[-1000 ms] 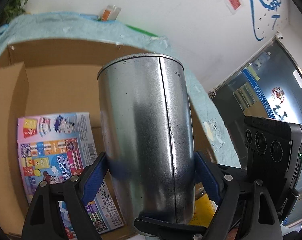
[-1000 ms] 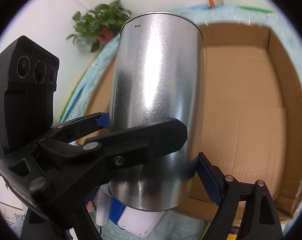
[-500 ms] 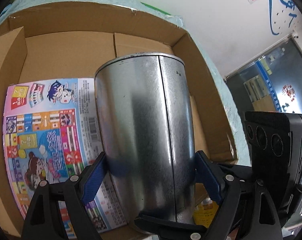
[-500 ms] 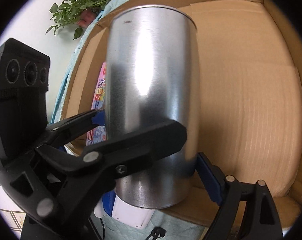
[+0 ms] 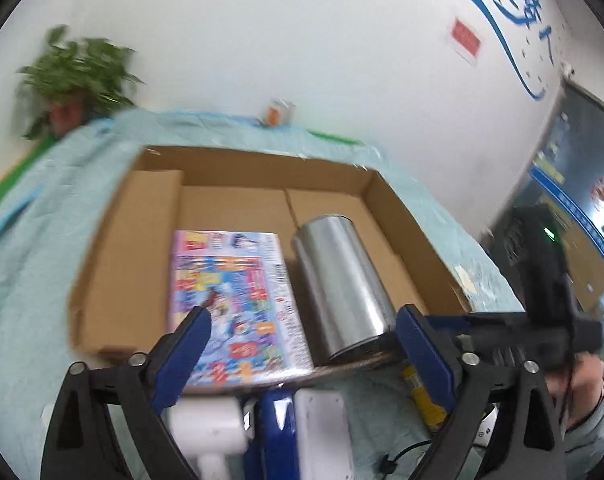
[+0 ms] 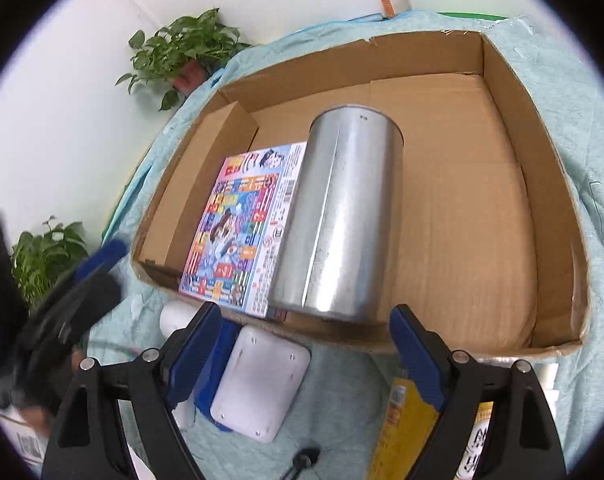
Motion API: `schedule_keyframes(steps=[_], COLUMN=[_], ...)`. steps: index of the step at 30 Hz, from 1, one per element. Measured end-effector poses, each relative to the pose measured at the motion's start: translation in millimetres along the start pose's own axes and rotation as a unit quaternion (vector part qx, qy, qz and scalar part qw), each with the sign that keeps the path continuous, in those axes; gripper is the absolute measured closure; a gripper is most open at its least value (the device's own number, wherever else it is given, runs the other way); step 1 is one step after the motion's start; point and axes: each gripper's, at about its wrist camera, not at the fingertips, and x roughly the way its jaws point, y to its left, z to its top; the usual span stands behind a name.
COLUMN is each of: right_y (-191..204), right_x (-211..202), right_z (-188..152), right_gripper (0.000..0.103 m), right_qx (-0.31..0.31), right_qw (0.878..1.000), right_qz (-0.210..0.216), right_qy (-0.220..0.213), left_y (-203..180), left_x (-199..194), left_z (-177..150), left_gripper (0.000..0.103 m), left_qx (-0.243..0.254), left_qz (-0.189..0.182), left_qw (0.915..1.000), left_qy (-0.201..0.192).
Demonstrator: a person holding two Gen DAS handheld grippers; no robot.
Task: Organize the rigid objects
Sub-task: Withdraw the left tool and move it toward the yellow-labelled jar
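1. Metal can [image 6: 338, 216] lies on its side inside cardboard box [image 6: 542, 208], touching the colourful printed box [image 6: 242, 232] on its left.
2. Left gripper [image 5: 302, 354]: jaws have just been opening, now wide, nothing between the pads; it sits over the box's near edge, angled down at the can.
3. Right gripper [image 6: 304, 350]: jaws wide, empty, pitched steeply down, just short of the can's near end.
4. White-and-blue device [image 6: 258, 388] on the teal cloth [image 6: 562, 92], below the box's near wall.
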Motion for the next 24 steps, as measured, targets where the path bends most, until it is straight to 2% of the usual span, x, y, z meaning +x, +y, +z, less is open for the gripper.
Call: schedule_keyframes(steps=[3,4,5,6,10,12,15,16,17,21,24], right_y=[-8,-12,-14,-15,1,1,-6,-6,-5,7,12], right_x=[1,10,16,18,22,16,-4,-13,-22,-72,-100], right_z=[7,12,14,12,7,2,-8,-14,-19,-67,-101], right_gripper=[0.016,0.022,0.029,0.03,0.031,0.03,0.028,0.02,0.018,0.016,0.016], right_qx=[0.006,0.014,0.019,0.021,0.001,0.0,0.015,0.012,0.008,-0.038,-0.048], right_qw=[0.999,0.999,0.999,1.0,1.0,1.0,0.999,0.999,1.0,0.992,0.982], right_qz=[-0.037,-0.042,-0.035,-0.013,-0.009,-0.002,0.037,0.037,0.027,-0.064,-0.092], right_qy=[-0.006,0.003,0.009,0.013,0.022,0.021,0.014,0.001,-0.013,-0.106,-0.157], left_y=[0,-1,1,4,0,1,-2,-5,-7,-13,-16], left_x=[-19,-23,-26,-31,-48,-50,-60,-64,-69,-80,-84], left_z=[-23,-30,-40,-51,-64,-66,-70,-72,-74,-86,-94], left_gripper=[0.008,0.008,0.008,0.008,0.004,0.002,0.001,0.0,0.0,0.0,0.0], left_qx=[-0.01,-0.01,-0.008,-0.004,0.018,0.013,-0.002,-0.003,0.0,0.01,0.009], left_qz=[0.031,0.038,0.053,0.07,0.096,0.093,0.08,0.082,0.087,0.114,0.119], left_qw=[0.9993,0.999,0.9982,0.9971,0.9939,0.9941,0.994,0.9928,0.9915,0.9867,0.9865], left_qy=[-0.018,-0.02,-0.025,-0.031,-0.052,-0.055,-0.075,-0.087,-0.097,-0.116,-0.112])
